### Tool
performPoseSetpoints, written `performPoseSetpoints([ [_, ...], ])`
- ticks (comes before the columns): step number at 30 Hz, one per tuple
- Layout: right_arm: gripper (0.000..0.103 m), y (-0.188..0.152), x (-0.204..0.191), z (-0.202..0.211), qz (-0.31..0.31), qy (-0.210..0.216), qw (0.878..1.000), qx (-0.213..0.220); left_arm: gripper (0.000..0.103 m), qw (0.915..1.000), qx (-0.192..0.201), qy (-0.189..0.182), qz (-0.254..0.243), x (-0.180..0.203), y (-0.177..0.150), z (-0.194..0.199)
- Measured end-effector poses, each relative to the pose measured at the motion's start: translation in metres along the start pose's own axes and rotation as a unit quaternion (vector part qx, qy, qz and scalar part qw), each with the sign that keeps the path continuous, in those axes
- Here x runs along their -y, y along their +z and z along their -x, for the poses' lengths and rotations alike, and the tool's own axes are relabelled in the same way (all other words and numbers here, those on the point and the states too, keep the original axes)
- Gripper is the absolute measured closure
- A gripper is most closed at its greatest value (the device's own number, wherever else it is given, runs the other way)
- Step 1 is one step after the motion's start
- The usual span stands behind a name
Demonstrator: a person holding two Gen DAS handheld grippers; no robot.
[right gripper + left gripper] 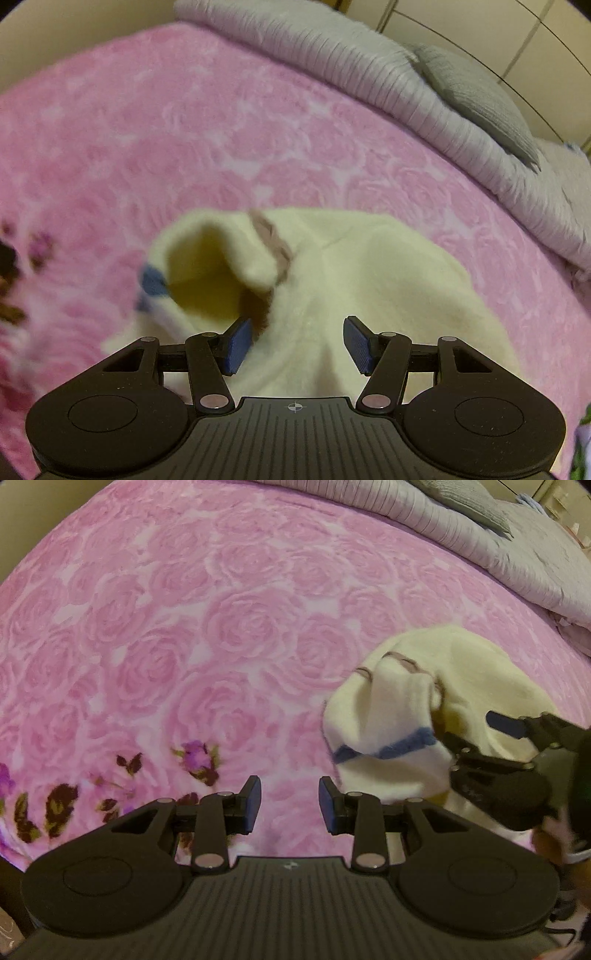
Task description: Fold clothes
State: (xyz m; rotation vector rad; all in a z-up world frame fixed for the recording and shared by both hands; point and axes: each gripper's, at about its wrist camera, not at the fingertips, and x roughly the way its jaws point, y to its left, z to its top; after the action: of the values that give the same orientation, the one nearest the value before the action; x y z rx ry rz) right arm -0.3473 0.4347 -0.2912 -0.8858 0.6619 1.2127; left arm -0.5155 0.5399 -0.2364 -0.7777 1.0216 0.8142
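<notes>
Garment: a cream knitted garment (369, 280) with blue and brownish stripes lies crumpled on the pink rose-patterned blanket (147, 635), not yet spread flat.

Where it lies from my tools: directly under and ahead of my right gripper (297, 341); to the right of my left gripper (290, 805), whose tip is just beside the garment's left edge.

Nearer hand: my right, by my reading; it is already over the cloth, while my left is over bare blanket.

Long axis: hard to say, the heap is bunched and the right wrist view is blurred; it seems to run from the open striped cuff or hem at the near left toward the far right.

Open end: a tube-like mouth with a yellowish inside gapes just ahead of my right gripper's left finger.

Right gripper state: spread, cloth beneath the gap, the pads not pressing on anything.

Left gripper state: partly spread, nothing between the pads, only blanket below.

Beyond the garment: a grey ribbed quilt (369, 74) bunched along the far edge of the bed, well apart from the work.

Writing and brands: none readable; only a small cross mark on each gripper body.
</notes>
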Motion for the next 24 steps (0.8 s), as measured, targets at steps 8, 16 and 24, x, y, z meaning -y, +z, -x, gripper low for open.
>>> performPoseSetpoints([
  [8, 0.092, -0.064, 0.129, 0.087, -0.27, 0.057, 0.958, 0.083, 0.075, 0.9994, 0.007, -0.007, -0.034, 0.025, 0.006, -0.012],
  [16, 0.091, -0.258, 0.314, 0.173, -0.522, -0.185, 0.832, -0.003, 0.075, 0.9928, 0.016, -0.05, -0.107, 0.11, 0.013, -0.023],
  [24, 0.041, -0.365, 0.368, 0.172, -0.654, -0.158, 0.735, -0.082, 0.075, 0.9809, 0.014, -0.079, -0.177, 0.2, 0.006, -0.035],
])
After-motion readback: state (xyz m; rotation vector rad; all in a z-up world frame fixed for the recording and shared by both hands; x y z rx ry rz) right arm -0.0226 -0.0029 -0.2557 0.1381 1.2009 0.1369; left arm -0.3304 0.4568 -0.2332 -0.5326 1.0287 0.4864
